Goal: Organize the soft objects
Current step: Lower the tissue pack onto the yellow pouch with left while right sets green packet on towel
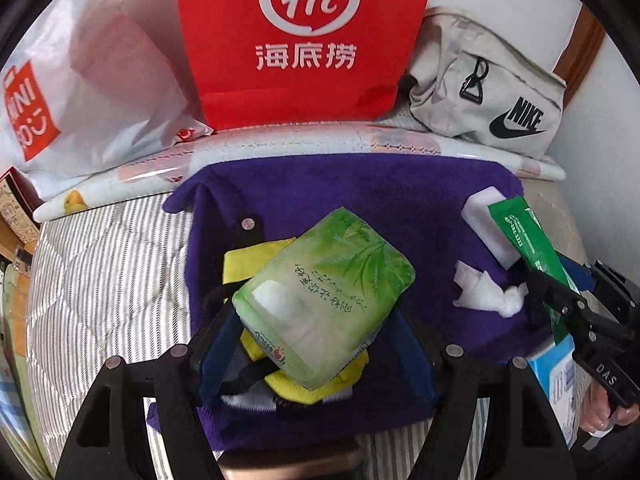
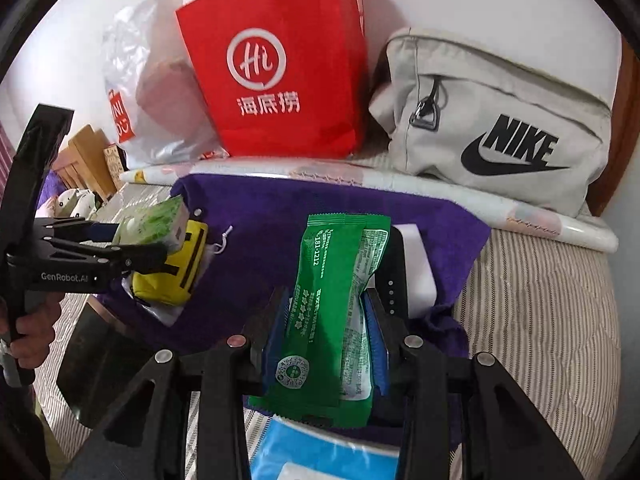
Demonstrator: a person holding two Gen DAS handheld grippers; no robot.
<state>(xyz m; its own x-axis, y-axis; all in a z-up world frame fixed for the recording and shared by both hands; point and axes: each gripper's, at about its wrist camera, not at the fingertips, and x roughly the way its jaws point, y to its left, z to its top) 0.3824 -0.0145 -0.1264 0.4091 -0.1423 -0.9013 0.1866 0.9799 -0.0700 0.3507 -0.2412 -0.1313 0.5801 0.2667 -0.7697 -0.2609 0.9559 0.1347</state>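
My left gripper point(image 1: 320, 300) is shut on a light green tissue pack point(image 1: 324, 300) and holds it above a yellow pouch point(image 1: 256, 258) on the purple towel point(image 1: 360, 188). The right wrist view shows that pack point(image 2: 160, 220) and pouch point(image 2: 176, 272) at the left. My right gripper point(image 2: 332, 312) is shut on a green sachet point(image 2: 332, 300), also seen at the right of the left wrist view point(image 1: 528, 236). A white block point(image 1: 488, 228) and crumpled white tissue point(image 1: 488, 288) lie on the towel under it.
A red paper bag point(image 1: 304, 40), a white Miniso plastic bag point(image 1: 80, 92) and a beige Nike bag point(image 2: 492, 120) stand along the wall behind the towel. A blue pack point(image 2: 320, 456) lies at the near edge. Striped bedding point(image 2: 540, 320) surrounds the towel.
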